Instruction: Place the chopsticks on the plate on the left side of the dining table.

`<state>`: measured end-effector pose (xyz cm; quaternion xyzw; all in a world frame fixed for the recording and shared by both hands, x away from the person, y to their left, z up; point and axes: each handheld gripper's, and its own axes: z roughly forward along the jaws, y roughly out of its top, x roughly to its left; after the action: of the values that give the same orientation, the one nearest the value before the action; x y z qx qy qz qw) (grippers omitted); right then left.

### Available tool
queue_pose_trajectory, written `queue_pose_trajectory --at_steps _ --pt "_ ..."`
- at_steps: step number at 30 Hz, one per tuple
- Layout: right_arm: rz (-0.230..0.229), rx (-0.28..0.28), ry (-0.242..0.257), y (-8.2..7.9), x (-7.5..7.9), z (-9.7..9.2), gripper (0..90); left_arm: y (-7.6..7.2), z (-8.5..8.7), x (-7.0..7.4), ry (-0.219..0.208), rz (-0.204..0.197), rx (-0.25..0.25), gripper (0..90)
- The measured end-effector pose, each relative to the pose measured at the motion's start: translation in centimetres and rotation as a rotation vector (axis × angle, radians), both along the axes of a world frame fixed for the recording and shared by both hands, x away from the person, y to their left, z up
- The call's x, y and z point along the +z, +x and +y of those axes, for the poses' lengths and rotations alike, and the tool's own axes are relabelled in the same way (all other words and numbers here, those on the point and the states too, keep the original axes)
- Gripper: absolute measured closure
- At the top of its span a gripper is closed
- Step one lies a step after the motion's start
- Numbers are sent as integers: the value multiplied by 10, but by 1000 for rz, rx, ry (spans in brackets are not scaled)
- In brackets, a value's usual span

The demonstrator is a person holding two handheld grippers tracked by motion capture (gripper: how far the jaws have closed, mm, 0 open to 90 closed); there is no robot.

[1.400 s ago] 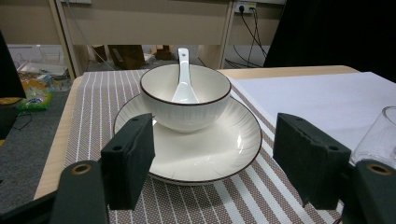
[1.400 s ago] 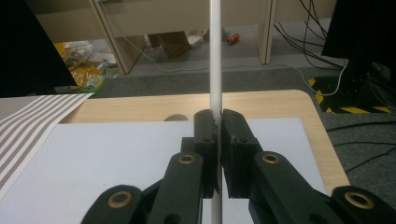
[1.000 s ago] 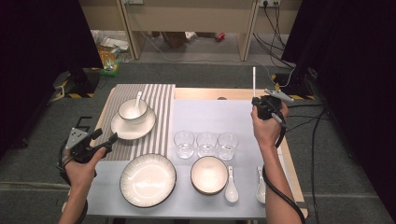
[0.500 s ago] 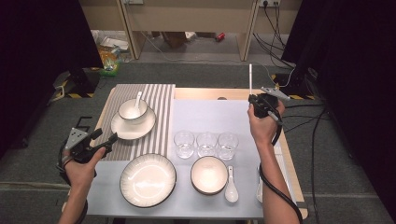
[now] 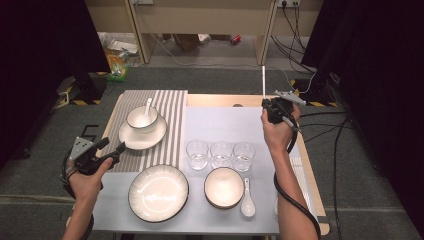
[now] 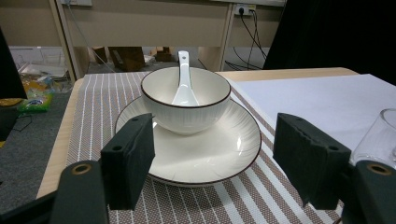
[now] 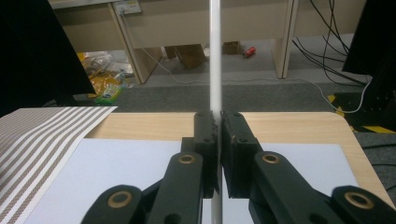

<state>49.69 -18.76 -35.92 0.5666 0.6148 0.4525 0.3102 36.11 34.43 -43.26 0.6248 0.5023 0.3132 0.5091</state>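
Nearest the table's front edge, a large white plate (image 5: 158, 192) is set left of centre, with a dark-rimmed bowl (image 5: 224, 187) to its right and a white spoon (image 5: 247, 198) lying just beside that bowl. Behind them, three clear glasses (image 5: 220, 154) are lined up in a row near the middle of the table, on a pale sheet (image 5: 220, 120) that covers most of the top.

At the table's left edge, the left tongs (image 5: 113, 148) are held in a hand at the near end of a striped placemat (image 5: 172, 112). Their jaws are seen standing wide apart in the left gripper view, with nothing between the pads (image 6: 133, 158). Beyond them on the placemat a second bowl (image 6: 186, 97) is stood on a white saucer plate (image 6: 224, 149), and a spoon (image 6: 183, 84) is rested inside it, handle leaning over the far rim.

Toward the table's far right corner, the right tongs (image 5: 265, 103) are raised above the surface. In the right gripper view their jaws are closed tight on a thin white stick (image 7: 215, 56), which is held upright and passes through the grip, extending both above and below the pads. In the high view the white stick (image 5: 263, 82) is seen rising straight up from the tongs, over the bare wooden strip (image 5: 220, 100) along the far edge.
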Motion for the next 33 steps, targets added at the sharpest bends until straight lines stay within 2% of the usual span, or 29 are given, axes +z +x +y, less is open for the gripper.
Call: queue_pose_trajectory --at_steps 33 --pt "-14 29 17 7 -1 19 856 0 1 0 -1 -1 0 284"
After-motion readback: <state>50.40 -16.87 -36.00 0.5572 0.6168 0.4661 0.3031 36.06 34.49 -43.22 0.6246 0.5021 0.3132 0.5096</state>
